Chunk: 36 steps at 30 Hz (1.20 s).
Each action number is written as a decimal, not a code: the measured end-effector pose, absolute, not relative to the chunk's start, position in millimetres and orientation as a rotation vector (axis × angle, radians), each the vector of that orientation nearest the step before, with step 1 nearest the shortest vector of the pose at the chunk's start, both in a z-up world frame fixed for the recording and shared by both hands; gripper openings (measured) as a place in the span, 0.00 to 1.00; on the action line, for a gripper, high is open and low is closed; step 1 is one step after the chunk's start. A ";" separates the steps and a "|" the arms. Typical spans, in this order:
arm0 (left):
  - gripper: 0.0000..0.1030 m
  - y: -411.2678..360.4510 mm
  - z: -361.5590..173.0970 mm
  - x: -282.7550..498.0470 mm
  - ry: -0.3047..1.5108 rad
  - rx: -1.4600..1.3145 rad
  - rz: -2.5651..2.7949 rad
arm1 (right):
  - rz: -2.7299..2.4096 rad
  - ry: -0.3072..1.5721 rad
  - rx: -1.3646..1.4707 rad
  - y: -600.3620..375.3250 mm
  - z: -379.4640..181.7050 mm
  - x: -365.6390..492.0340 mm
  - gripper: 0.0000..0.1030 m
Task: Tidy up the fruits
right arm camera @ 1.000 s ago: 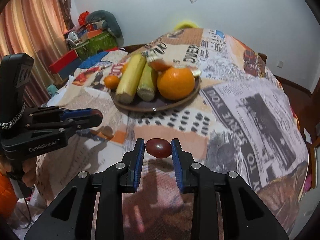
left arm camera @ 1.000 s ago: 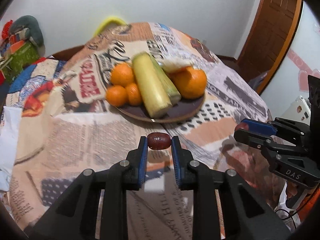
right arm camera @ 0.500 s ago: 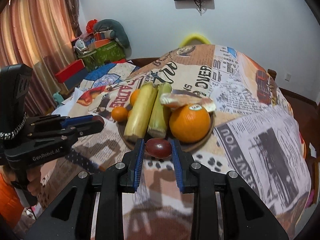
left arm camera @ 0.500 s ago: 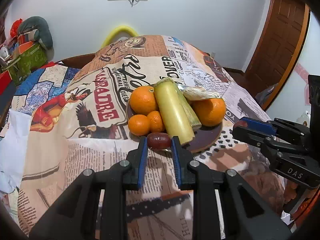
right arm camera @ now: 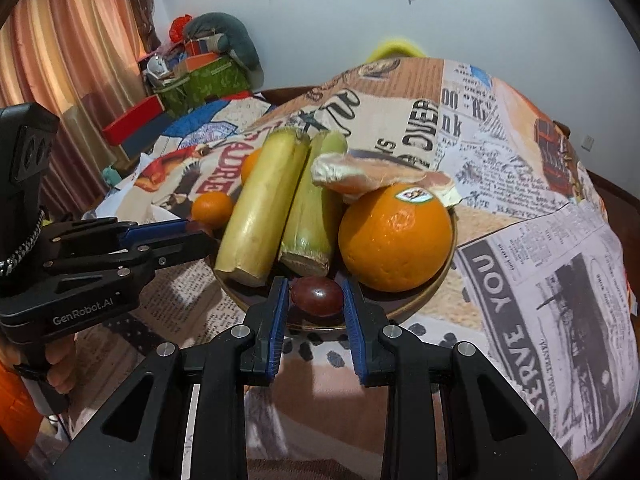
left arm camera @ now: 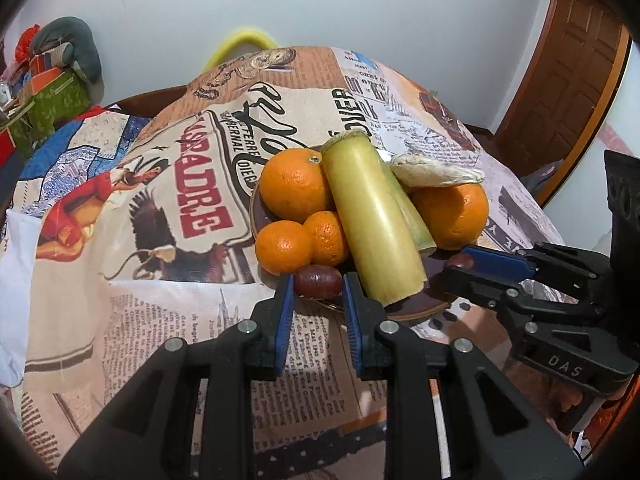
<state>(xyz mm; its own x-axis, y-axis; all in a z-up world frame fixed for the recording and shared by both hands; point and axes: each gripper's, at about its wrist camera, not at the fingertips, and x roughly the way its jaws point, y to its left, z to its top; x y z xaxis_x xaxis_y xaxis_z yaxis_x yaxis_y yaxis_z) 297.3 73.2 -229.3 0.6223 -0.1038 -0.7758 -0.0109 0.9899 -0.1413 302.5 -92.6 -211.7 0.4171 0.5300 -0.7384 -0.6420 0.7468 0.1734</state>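
Note:
A brown plate (left arm camera: 420, 305) (right arm camera: 412, 304) holds several oranges (left arm camera: 294, 190), a big orange (right arm camera: 394, 238), two sugarcane pieces (left arm camera: 374, 224) (right arm camera: 260, 208) and a grapefruit slice (right arm camera: 372, 178). My left gripper (left arm camera: 318, 280) is shut on a dark red jujube (left arm camera: 318, 279) at the plate's near left rim. My right gripper (right arm camera: 316, 294) is shut on a red grape (right arm camera: 316, 295) just over the plate's near edge. Each gripper shows in the other's view, the right gripper (left arm camera: 460, 260) and the left gripper (right arm camera: 200, 228).
The table wears a newspaper-print cloth (left arm camera: 192, 184). Boxes and a plush toy (right arm camera: 200, 64) pile at the back left by curtains. A wooden door (left arm camera: 560, 60) is at the right. A yellow chair back (left arm camera: 244, 42) stands behind the table.
Both grippers moved forward to the plate with their fruits still held. The plate now looks much nearer in both views.

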 end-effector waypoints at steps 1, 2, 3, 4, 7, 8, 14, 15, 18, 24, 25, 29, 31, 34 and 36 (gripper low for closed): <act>0.23 73.6 -230.2 298.4 0.900 -0.141 -0.054 | 0.737 0.873 -0.148 -92.0 -213.2 303.1 0.25; 0.23 73.9 -230.6 299.1 0.900 -0.145 -0.054 | 0.738 0.876 -0.151 -91.4 -214.5 303.8 0.25; 0.23 74.1 -230.6 299.5 0.897 -0.146 -0.051 | 0.740 0.879 -0.152 -90.8 -215.5 304.6 0.25; 0.23 75.0 -230.6 300.0 0.896 -0.145 -0.049 | 0.741 0.881 -0.151 -90.4 -216.6 304.6 0.25; 0.26 76.2 -230.3 300.4 0.893 -0.148 -0.046 | 0.741 0.881 -0.152 -89.4 -217.5 305.1 0.25; 0.28 76.3 -230.4 300.3 0.892 -0.148 -0.044 | 0.740 0.879 -0.152 -89.5 -217.2 304.3 0.25; 0.31 75.3 -229.7 300.1 0.897 -0.147 -0.044 | 0.738 0.884 -0.156 -88.6 -216.0 304.8 0.31; 0.31 75.5 -228.9 299.3 0.897 -0.150 -0.043 | 0.736 0.880 -0.154 -89.2 -215.2 304.7 0.34; 0.31 77.2 -222.7 293.4 0.885 -0.159 -0.036 | 0.735 0.866 -0.145 -93.8 -208.9 301.8 0.34; 0.31 76.3 -188.7 267.2 0.819 -0.157 -0.024 | 0.716 0.808 -0.119 -109.0 -182.5 290.2 0.34; 0.31 74.1 -178.5 259.5 0.796 -0.148 -0.024 | 0.709 0.787 -0.110 -113.9 -173.0 285.6 0.34; 0.31 62.6 -138.1 231.5 0.703 -0.109 -0.017 | 0.690 0.707 -0.082 -130.0 -138.7 265.6 0.34; 0.31 56.4 -114.0 212.8 0.643 -0.094 -0.018 | 0.678 0.662 -0.070 -137.8 -121.0 253.8 0.34; 0.31 46.4 -81.4 185.4 0.558 -0.082 -0.021 | 0.667 0.581 -0.037 -152.4 -89.1 230.8 0.34; 0.31 40.4 -63.4 167.4 0.509 -0.071 -0.019 | 0.661 0.533 -0.022 -160.9 -73.8 216.1 0.34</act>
<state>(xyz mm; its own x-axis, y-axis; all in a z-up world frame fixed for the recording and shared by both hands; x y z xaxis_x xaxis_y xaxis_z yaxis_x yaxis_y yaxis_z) 167.4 40.4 -63.4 0.8730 -0.0360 -0.4863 0.0009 0.9974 -0.0723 216.1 -160.9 -73.8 0.6608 0.5790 -0.4776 -0.5898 0.7941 0.1466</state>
